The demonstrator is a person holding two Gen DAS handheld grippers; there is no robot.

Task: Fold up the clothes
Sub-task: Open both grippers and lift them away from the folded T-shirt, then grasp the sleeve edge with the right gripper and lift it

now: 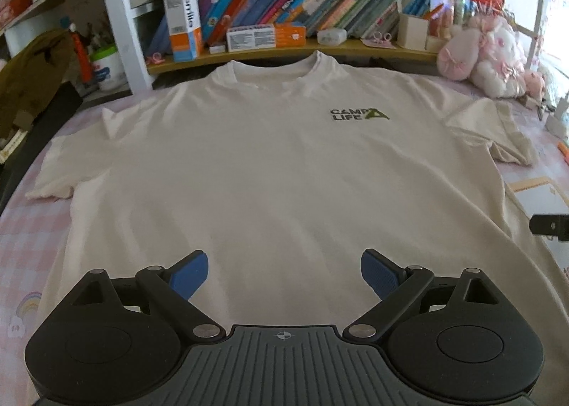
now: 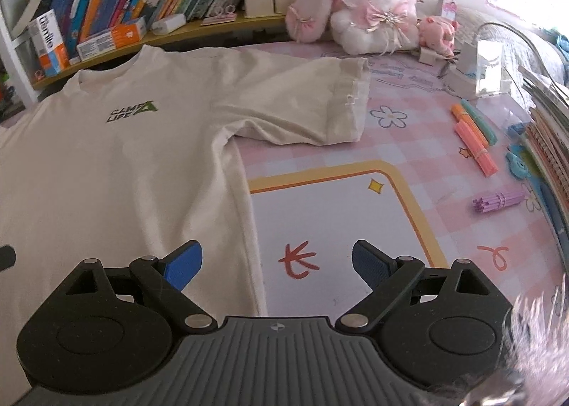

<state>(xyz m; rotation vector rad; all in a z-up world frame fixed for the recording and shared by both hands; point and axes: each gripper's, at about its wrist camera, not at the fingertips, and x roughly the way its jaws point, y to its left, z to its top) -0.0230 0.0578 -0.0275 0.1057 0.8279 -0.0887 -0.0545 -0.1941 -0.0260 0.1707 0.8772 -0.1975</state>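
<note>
A cream T-shirt (image 1: 270,171) lies spread flat, front up, on a pink checked tabletop (image 2: 419,142), its collar toward the bookshelf (image 1: 291,50) at the far edge. The left gripper (image 1: 283,272) hangs over the shirt's lower middle with its blue pads wide apart and nothing between them; cloth fills everything ahead of it, with the green chest logo (image 1: 357,115) ahead and to its right. The right gripper (image 2: 277,265) also stands wide open and empty, straddling the shirt's side seam: its left pad is over the cloth, its right pad over a white mat with a yellow border (image 2: 341,214). Ahead of it the shirt's sleeve (image 2: 320,103) lies stretched out on the table. Farther ahead sit pink-and-white plush toys (image 2: 366,4); to its right lie coloured marker bundles (image 2: 474,135) and a purple bundle (image 2: 498,201), well apart from the shirt.
</note>
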